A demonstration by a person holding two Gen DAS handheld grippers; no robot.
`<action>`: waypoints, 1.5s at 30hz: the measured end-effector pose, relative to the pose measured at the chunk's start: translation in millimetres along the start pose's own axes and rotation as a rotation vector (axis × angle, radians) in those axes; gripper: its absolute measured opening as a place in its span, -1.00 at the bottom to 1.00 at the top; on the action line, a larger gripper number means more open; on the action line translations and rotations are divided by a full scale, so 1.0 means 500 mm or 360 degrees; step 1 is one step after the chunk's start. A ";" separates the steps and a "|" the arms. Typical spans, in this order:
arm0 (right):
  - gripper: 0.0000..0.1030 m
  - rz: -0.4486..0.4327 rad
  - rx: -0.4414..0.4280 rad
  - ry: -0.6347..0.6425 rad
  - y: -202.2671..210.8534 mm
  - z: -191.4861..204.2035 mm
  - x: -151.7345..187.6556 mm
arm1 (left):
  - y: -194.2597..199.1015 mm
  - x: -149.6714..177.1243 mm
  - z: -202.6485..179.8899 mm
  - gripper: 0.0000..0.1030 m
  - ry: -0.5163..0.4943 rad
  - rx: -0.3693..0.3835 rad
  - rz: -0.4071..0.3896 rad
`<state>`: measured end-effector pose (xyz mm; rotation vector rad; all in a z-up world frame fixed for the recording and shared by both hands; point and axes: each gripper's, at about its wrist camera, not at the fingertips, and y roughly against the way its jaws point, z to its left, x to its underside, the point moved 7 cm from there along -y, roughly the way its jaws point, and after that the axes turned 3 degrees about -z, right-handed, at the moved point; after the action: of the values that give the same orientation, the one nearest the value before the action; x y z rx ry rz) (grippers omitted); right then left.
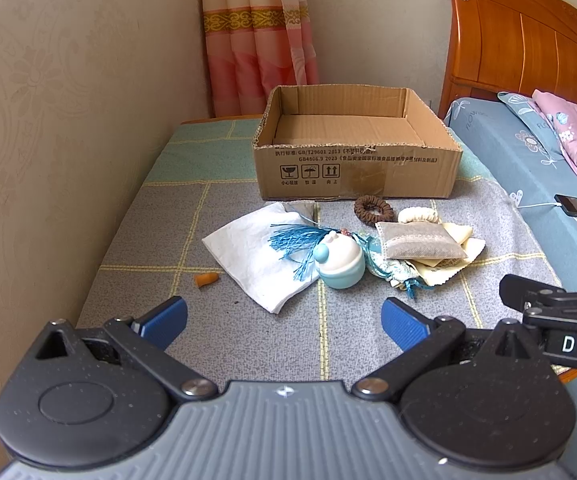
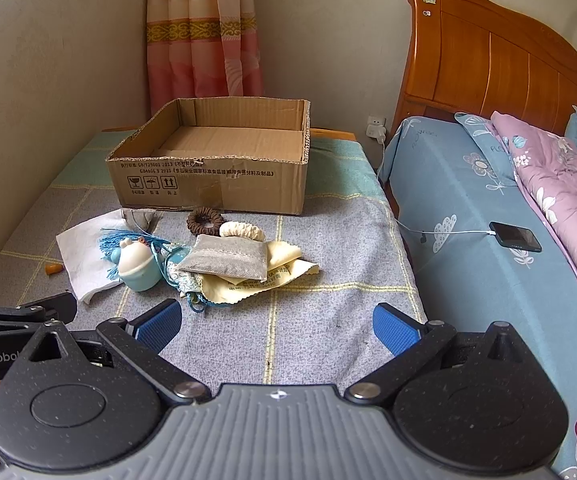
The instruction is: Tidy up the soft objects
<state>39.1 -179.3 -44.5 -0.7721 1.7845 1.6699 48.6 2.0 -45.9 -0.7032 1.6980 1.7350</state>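
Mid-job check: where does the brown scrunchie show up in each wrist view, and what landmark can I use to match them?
Left wrist: brown scrunchie lies right of centre, just in front of the cardboard box, beside the cream scrunchie.
Right wrist: brown scrunchie lies left of centre, just in front of the cardboard box.
Shared landmark: the box's front wall with printed symbols.
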 end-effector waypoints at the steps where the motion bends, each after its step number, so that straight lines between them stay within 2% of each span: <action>1: 1.00 0.0000 0.0000 0.0000 0.000 0.000 0.000 | 0.000 0.000 0.000 0.99 0.0000 0.0000 0.0000; 19: 1.00 -0.0024 0.0007 0.0027 -0.001 0.003 -0.002 | -0.009 -0.004 -0.005 0.99 -0.0006 0.0022 -0.0017; 33: 1.00 -0.0079 -0.0037 0.0086 -0.001 0.018 -0.017 | -0.024 -0.012 0.000 0.99 -0.0033 0.0063 -0.0060; 45: 1.00 -0.0127 -0.0130 0.0166 -0.035 0.018 -0.028 | -0.065 0.000 0.013 0.99 -0.0164 0.0117 -0.0113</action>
<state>61.5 -170.8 -46.5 -0.9698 1.7397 1.6864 72.8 8.3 -67.5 -0.6229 1.6385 1.6238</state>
